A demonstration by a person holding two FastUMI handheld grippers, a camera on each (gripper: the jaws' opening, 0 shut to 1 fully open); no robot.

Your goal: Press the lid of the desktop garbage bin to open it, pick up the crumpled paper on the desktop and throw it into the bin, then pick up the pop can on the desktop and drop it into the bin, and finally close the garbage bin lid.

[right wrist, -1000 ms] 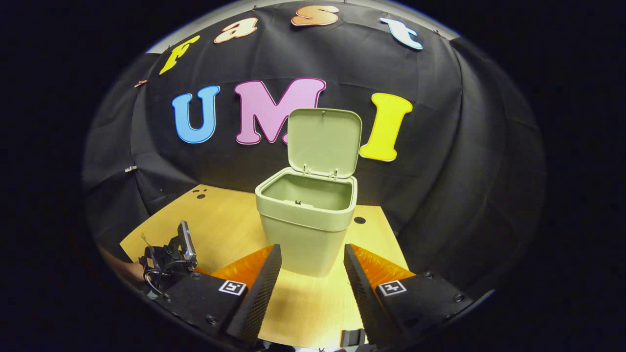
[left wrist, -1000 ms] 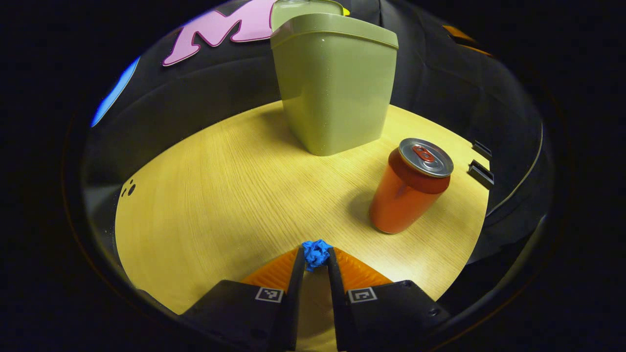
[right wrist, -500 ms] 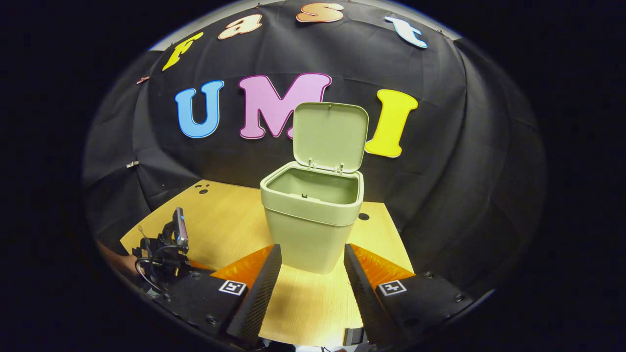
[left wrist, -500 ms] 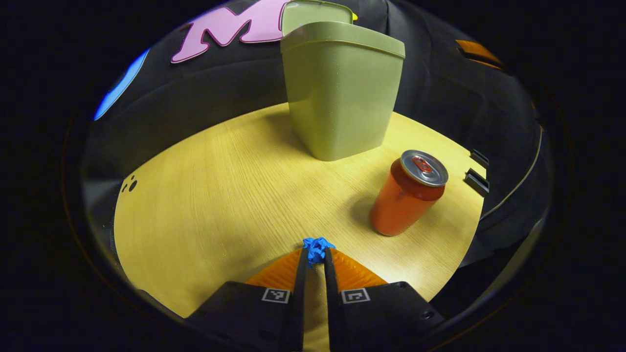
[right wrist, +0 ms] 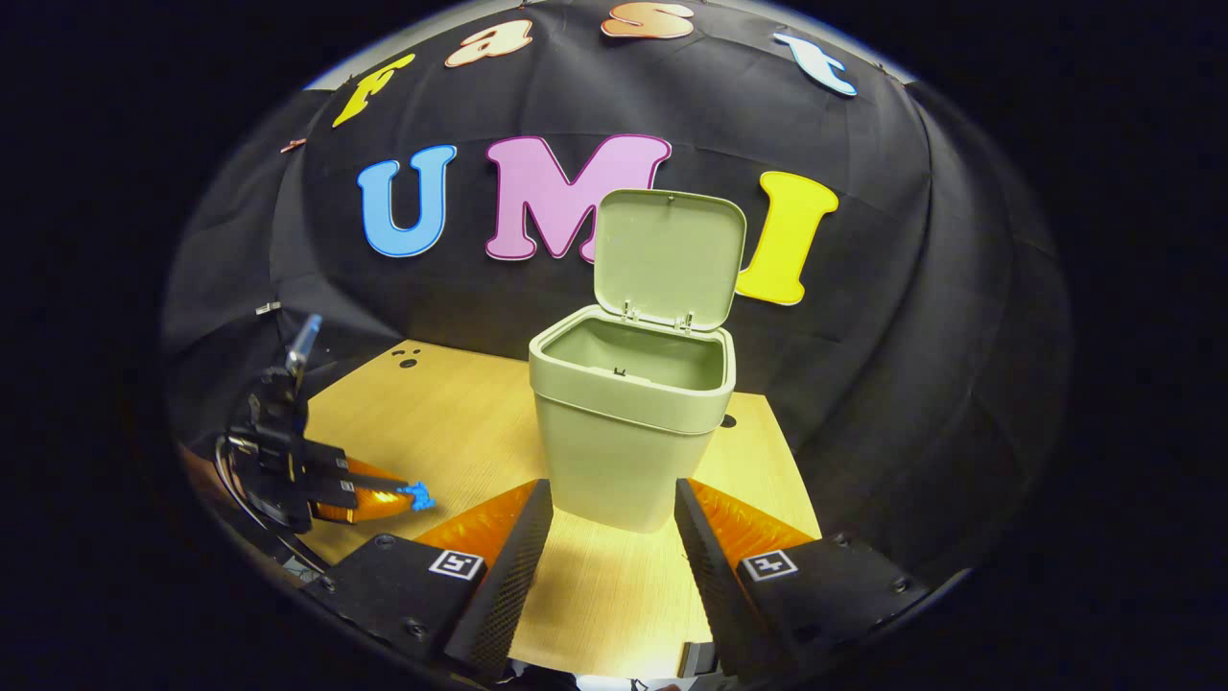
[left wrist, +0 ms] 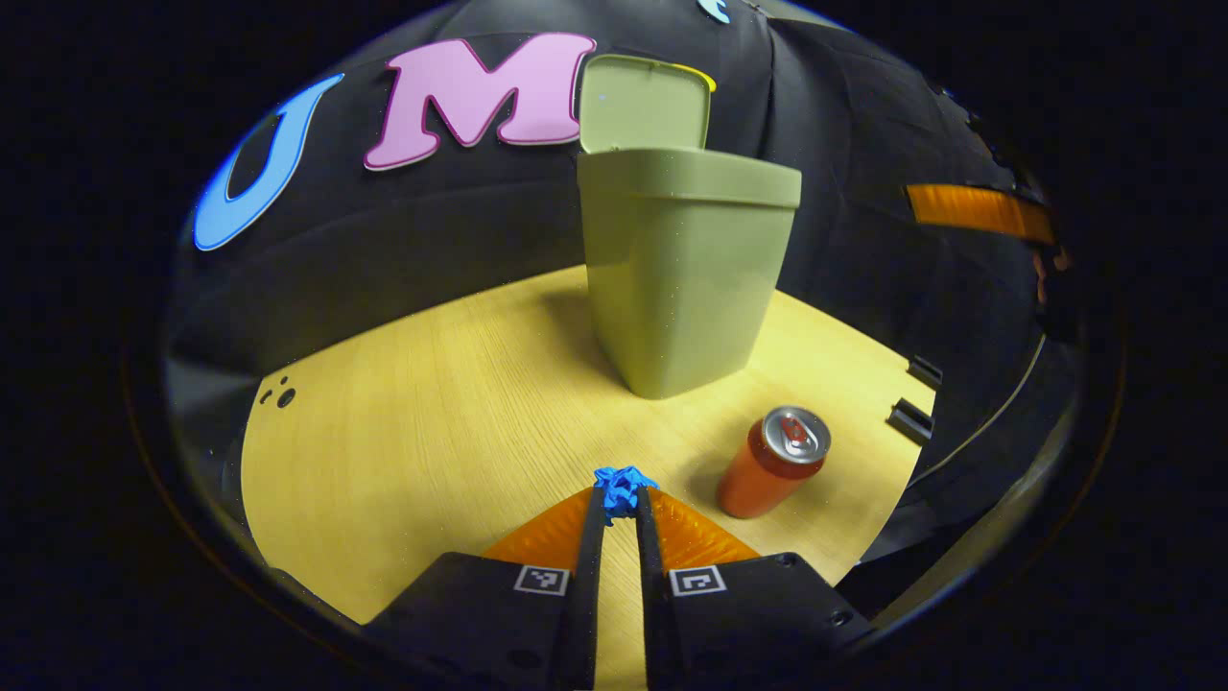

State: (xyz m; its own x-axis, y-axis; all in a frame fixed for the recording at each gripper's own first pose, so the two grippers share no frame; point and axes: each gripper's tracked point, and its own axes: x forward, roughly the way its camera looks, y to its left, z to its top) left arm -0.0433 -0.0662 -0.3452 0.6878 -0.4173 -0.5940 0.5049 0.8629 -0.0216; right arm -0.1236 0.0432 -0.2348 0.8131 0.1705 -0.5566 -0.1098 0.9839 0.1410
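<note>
Pinching the crumpled paper [left wrist: 622, 487] between its nearly closed fingertips, the left gripper [left wrist: 619, 509] holds the blue wad above the near edge of the table [left wrist: 413, 451], short of the bin [left wrist: 686, 278]; the right gripper view shows the same wad [right wrist: 418, 496] clear of the wood at the table's left side. The bin stands toward the far edge with its lid [right wrist: 669, 257] tipped upright, so the opening step looks done and the paper looks picked up but not yet dropped in. The pop can [left wrist: 772, 463] stands upright near the table's right edge, just beside the bin's foot and untouched. Still ahead, judging by this: releasing the paper over the opening, fetching the can, shutting the lid. The right gripper [right wrist: 612, 537] hovers with its fingers spread wide and nothing between them, facing the bin's front. From the left gripper view the bin's inside is hidden behind its rim; from the right gripper view only the upper inner walls are seen, so its bottom cannot be made out. The can is hidden behind the bin in that view
</note>
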